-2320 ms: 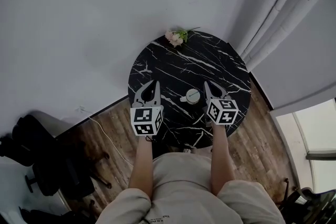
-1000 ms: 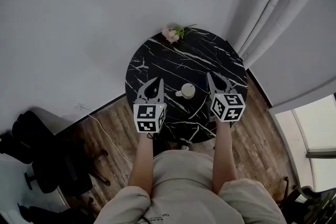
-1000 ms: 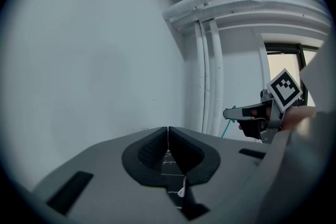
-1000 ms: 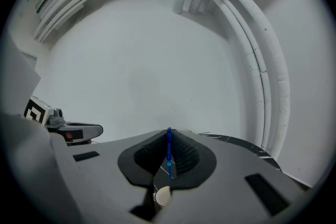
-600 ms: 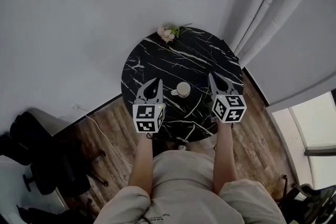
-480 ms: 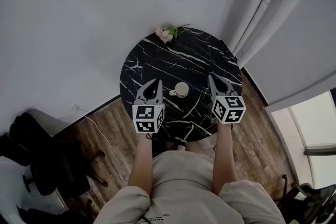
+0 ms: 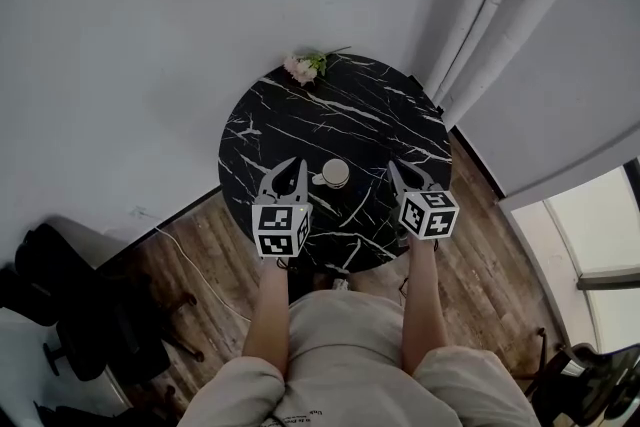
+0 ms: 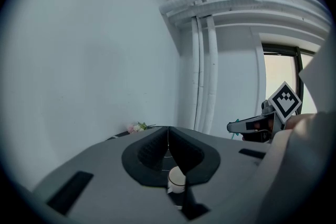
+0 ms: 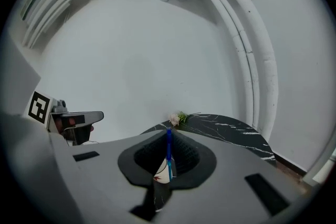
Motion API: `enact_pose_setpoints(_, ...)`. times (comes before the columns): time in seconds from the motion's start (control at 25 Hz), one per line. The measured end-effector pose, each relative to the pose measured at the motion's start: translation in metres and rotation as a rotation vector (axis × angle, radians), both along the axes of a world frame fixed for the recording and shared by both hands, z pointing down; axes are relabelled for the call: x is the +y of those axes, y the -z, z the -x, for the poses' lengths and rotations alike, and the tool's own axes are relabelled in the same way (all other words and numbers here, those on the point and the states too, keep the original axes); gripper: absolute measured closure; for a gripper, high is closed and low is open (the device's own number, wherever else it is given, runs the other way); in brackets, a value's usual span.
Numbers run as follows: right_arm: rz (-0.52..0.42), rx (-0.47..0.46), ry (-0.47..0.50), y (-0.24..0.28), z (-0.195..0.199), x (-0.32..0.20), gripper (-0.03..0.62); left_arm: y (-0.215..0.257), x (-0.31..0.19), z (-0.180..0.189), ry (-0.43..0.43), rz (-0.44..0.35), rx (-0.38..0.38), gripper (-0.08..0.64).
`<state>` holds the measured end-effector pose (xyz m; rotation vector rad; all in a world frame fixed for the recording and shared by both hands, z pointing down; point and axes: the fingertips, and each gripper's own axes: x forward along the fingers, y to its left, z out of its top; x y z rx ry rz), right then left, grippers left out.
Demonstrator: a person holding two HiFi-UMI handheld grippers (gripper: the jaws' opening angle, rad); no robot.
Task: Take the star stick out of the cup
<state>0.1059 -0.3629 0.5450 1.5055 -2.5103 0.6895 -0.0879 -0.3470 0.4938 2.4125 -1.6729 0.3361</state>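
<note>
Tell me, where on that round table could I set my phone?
The far half of the table is bare, between the flowers at its back edge and the cup. The near edge is crowded: the cup sits between the left gripper and the right gripper.

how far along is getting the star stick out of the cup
Done: the star stick is out of the cup, clamped upright in the shut right gripper, which hangs beside the cup above the table. In hand: only holding it. Left: probably setting it down somewhere. The left gripper is shut and empty.
</note>
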Motion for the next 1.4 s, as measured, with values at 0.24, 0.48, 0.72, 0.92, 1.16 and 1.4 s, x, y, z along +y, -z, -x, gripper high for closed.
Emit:
enact_pose_setpoints(0.24,0.048,-0.056,0.026,-0.011,0.003,0.002,0.549,-0.007,0.0,0.002,0.009,0.013,0.004,0.537)
enact_pose_setpoints(0.48,0.065,-0.051,0.045,-0.019,0.012,0.004,0.549,-0.003,0.001,0.004,0.011,0.009,-0.001,0.537)
enact_pose_setpoints(0.72,0.069,-0.059,0.066,-0.018,0.017,0.003,0.549,-0.007,0.002,0.009,0.019,0.016,-0.001,0.537)
enact_pose_setpoints(0.92,0.079,-0.061,0.081,-0.02,0.024,0.004,0.549,-0.004,0.004,0.014,0.028,0.01,-0.001,0.537)
enact_pose_setpoints(1.16,0.088,-0.066,0.109,-0.021,0.035,0.006,0.549,-0.006,0.008,0.022,0.041,0.015,0.005,0.537)
enact_pose_setpoints(1.4,0.094,-0.062,0.125,-0.023,0.041,0.01,0.549,-0.006,0.012,0.023,0.038,0.012,0.01,0.537)
